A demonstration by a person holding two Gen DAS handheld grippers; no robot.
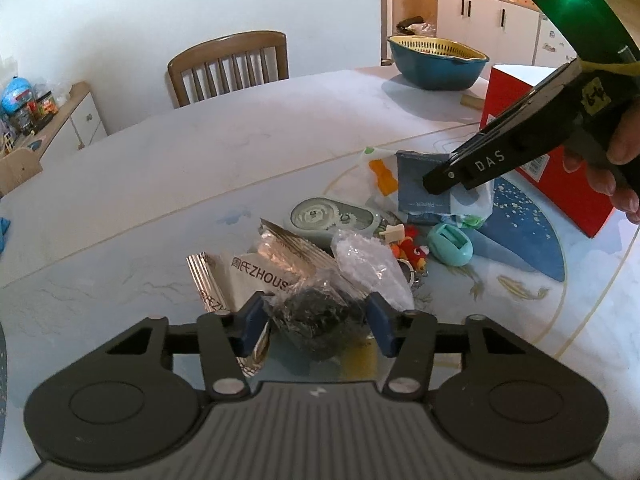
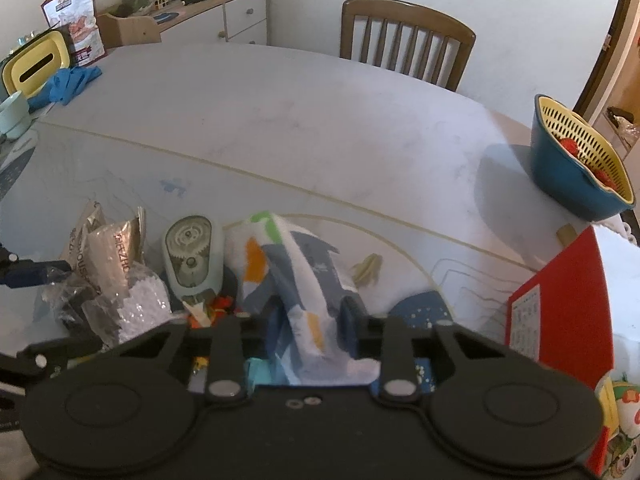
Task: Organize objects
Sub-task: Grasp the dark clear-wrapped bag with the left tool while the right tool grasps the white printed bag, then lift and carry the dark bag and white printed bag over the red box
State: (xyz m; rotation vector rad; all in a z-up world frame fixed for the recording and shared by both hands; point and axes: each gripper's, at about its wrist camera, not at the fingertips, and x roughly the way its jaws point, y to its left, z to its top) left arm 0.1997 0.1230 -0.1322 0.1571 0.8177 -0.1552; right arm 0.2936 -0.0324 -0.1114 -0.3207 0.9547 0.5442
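Observation:
A heap of small items lies on the pale table (image 1: pixel 224 152). My left gripper (image 1: pixel 316 324) has its blue pads pressed on both sides of a clear bag of black bits (image 1: pixel 316 316). Behind it lie a silver foil packet (image 1: pixel 240 276), a clear bag of white granules (image 1: pixel 368 264) and a mint correction-tape dispenser (image 1: pixel 332 218). My right gripper (image 2: pixel 314 320) is shut on a blue, white and orange patterned packet (image 2: pixel 304 276), which stands tilted up between its jaws. In the left wrist view the right gripper (image 1: pixel 440 180) comes down onto that packet (image 1: pixel 420 196) from the upper right.
A red box (image 2: pixel 560 312) stands on the right of the heap. A blue bowl with a yellow colander (image 2: pixel 580 168) sits at the far right edge. A teal egg-shaped holder (image 1: pixel 450 246) and a red toy (image 1: pixel 412 250) lie in the heap. A wooden chair (image 2: pixel 408 40) is behind the table.

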